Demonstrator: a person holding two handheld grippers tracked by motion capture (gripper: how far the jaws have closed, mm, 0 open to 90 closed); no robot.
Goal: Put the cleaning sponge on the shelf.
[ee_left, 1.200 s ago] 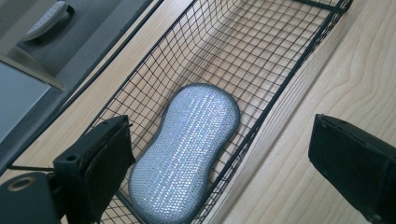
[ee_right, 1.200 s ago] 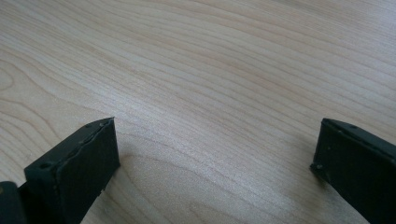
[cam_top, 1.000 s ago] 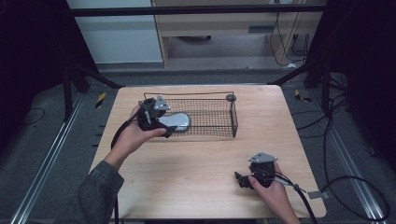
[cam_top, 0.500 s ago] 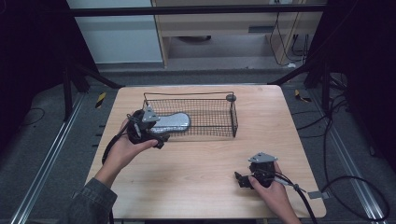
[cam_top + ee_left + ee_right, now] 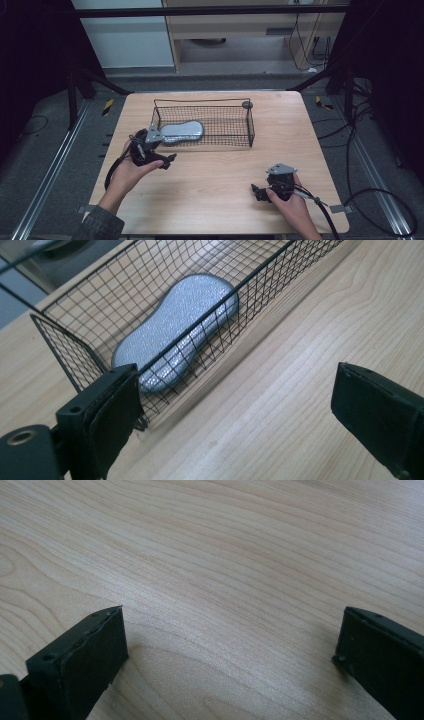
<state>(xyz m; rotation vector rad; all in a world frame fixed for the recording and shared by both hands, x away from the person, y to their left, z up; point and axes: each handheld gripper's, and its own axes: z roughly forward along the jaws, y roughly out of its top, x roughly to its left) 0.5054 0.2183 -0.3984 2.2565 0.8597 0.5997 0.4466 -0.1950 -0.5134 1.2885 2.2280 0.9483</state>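
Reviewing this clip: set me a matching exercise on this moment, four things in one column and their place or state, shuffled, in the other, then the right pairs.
Things:
1. silver sponge
2. wire basket
3. left gripper
4. right gripper

Place or state:
A. open, near the table's front right, over bare wood
B. lying inside the basket at its left end
C. open, just outside the basket's front left corner
D. standing on the far middle of the table

Pairs: 1-B, 2-D, 3-C, 4-A
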